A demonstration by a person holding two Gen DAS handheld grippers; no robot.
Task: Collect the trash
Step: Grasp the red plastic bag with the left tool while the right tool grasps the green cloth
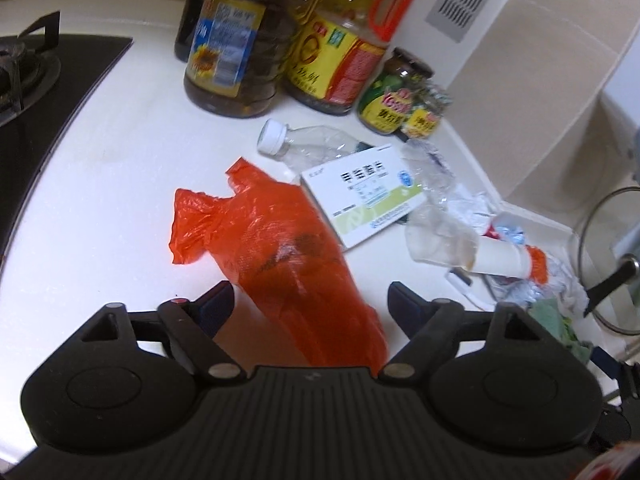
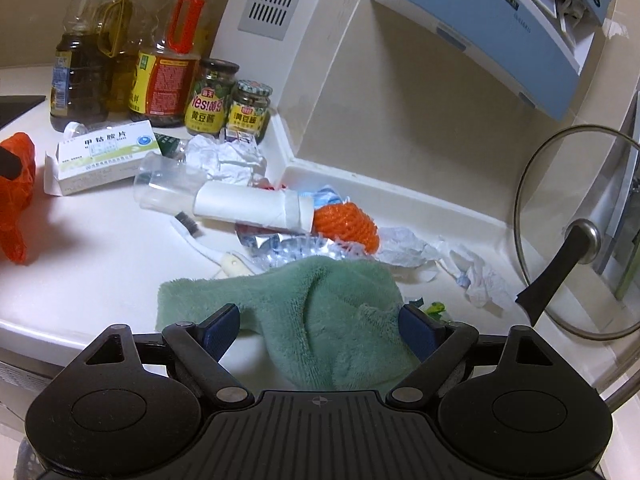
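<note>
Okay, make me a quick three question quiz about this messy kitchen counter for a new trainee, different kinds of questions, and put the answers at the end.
1. True or false: the left tool is clamped on the orange plastic bag.
2. Which item lies between the pads of the right tool? A) the glass pot lid B) the green towel C) the white medicine box
3. Fill in: the toothbrush lies partly under the white ____ tube.

Key
1. False: its jaws stand open, the bag lying between them, unpressed.
2. B
3. paper; the white paper tube lies across it, beside the orange mesh scrubber.
</note>
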